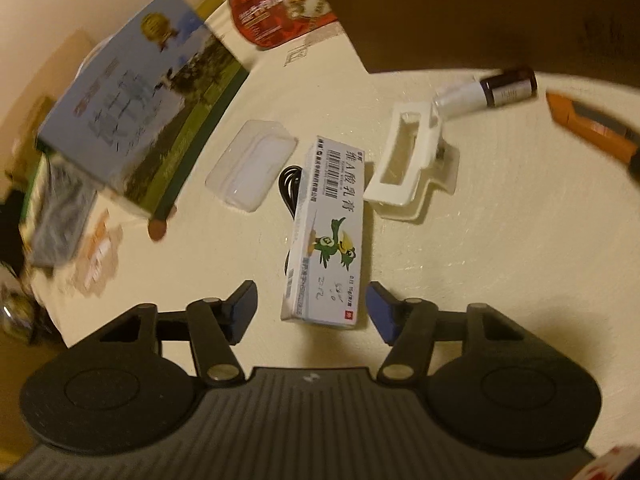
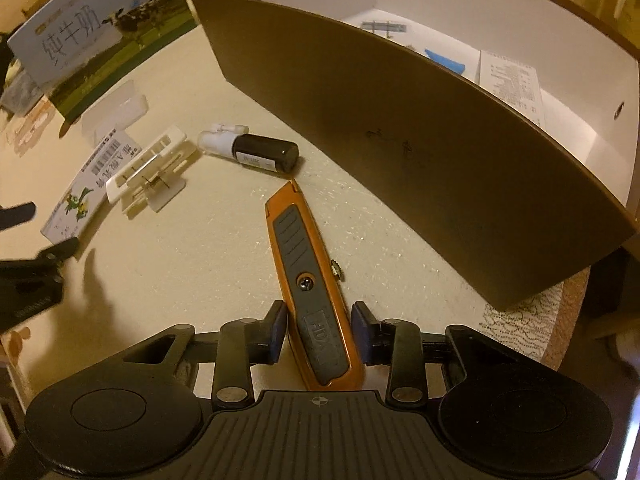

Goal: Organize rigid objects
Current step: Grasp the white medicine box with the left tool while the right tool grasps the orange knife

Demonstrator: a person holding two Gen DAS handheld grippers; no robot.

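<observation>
Left wrist view first: left gripper (image 1: pixel 311 312) hangs over the cream table (image 1: pixel 480 260), jaws apart, blue pads on either side of the near end of a white medicine carton (image 1: pixel 326 232) with a green bird print; gaps show on both sides, nothing gripped. Coil of black cable (image 1: pixel 290 184) peeks out from under the carton's left edge, seen only here. Clear plastic case (image 1: pixel 252 164) lies left of the carton, white plastic clip (image 1: pixel 404 160) right of it, dark bottle with a white cap (image 1: pixel 488 92) in the upper right. Only the tip of an orange utility knife (image 1: pixel 588 128) shows at the right edge. Milk box (image 1: pixel 136 116) fills the upper left, blurred; a red food packet (image 1: pixel 280 4) sits at top centre, also seen only here.

Right wrist view: right gripper (image 2: pixel 319 332) straddles the knife (image 2: pixel 310 280) at bottom centre, pads just beside its handle; thin gaps seem to remain, contact hard to tell. Knife lies flat on the table (image 2: pixel 180 260), tip toward the bottle (image 2: pixel 256 150). Only this view looks into the brown storage box (image 2: pixel 400 128): white inside, with a paper sheet (image 2: pixel 512 80) and a blue item (image 2: pixel 444 60). Carton (image 2: pixel 88 188), clip (image 2: pixel 148 172) and the other gripper's fingers (image 2: pixel 16 212) sit at the left.
</observation>
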